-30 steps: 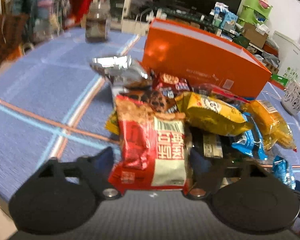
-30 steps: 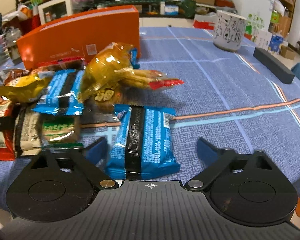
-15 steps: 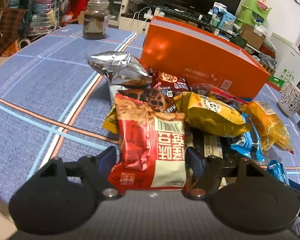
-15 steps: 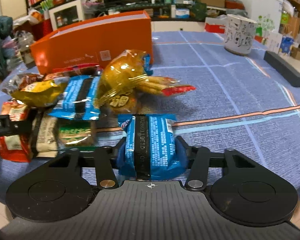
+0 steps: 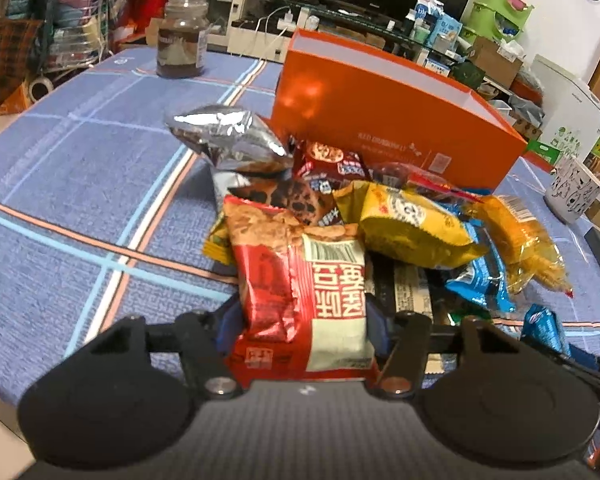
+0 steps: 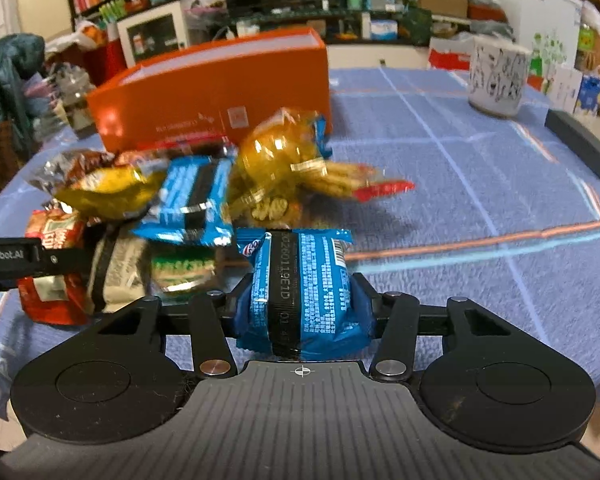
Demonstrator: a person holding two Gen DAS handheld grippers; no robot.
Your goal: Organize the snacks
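A bench (image 5: 60, 184) draped in blue woven cloth with pale blue, white and salmon stripes carries a long, glossy orange box (image 5: 384, 120), its rigid walls and white rim standing behind a loose heap of snack packets (image 5: 380, 216). Among them: a crinkled silver foil bag (image 5: 228, 140) at the back left, a puffy yellow packet (image 5: 412, 224) in the middle, and a clear amber bag of stick biscuits (image 6: 292, 164) with a red sealed end on the right.

At the near edge of the heap, the left hand-held gripper (image 5: 302, 320) is closed on a red-and-cream packet (image 5: 300, 292), its fingers pressed into both sides of the soft film. The right hand-held gripper (image 6: 302, 300) is likewise clamped on a blue packet (image 6: 304, 292) with a black centre band, the wrapper bulging between the jaws, just clear of the pile's right edge.

Both wrappers look slick and air-filled, so either could slide out of its grip if swung quickly, and a hard squeeze could crush the contents. The red-and-cream packet lies against its neighbours, and lifting it may drag the yellow packet or the cream-coloured bar (image 6: 116, 268) off the heap. The two tools sit close together, so crossing paths towards the box risks a knock. A white patterned cup (image 6: 496, 80) and a dark jar (image 5: 182, 36) stand well apart.
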